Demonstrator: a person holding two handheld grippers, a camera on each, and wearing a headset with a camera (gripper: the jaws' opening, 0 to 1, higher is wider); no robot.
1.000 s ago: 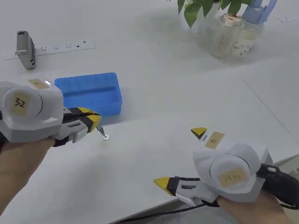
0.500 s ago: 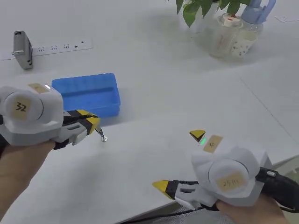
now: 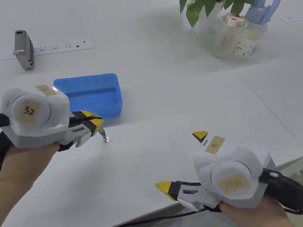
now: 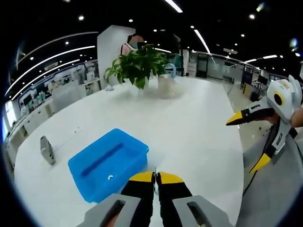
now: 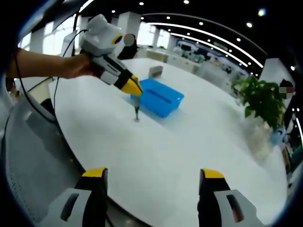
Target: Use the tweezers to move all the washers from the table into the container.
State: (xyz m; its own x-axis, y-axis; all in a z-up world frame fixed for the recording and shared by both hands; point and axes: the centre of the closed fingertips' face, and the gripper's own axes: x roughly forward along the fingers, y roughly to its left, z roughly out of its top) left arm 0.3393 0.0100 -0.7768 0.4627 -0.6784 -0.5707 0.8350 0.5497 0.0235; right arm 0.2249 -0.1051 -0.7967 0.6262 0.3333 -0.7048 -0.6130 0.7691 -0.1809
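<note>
Nearest to us, the right gripper [image 3: 182,161] sits at the front edge of the desk [image 3: 189,94], its fingers spread wide apart with nothing between them. To the left and a little further out, the left gripper [image 3: 97,124] has its fingers pressed together on the tweezers [image 3: 102,134], which point down and forward from the yellow tips. The tip of the tweezers meets a washer [image 3: 108,139] at the desk surface; we cannot tell whether the washer is clamped or lifted. Just beyond it stands the blue container [image 3: 90,92], near the washer but apart from it. In the left gripper view, a small pale ring [image 4: 110,178] lies on the container floor. Further back, a power strip [image 3: 61,46] lies at the left. A potted plant [image 3: 199,9] stands with a bottle [image 3: 234,35] at the far right.
</note>
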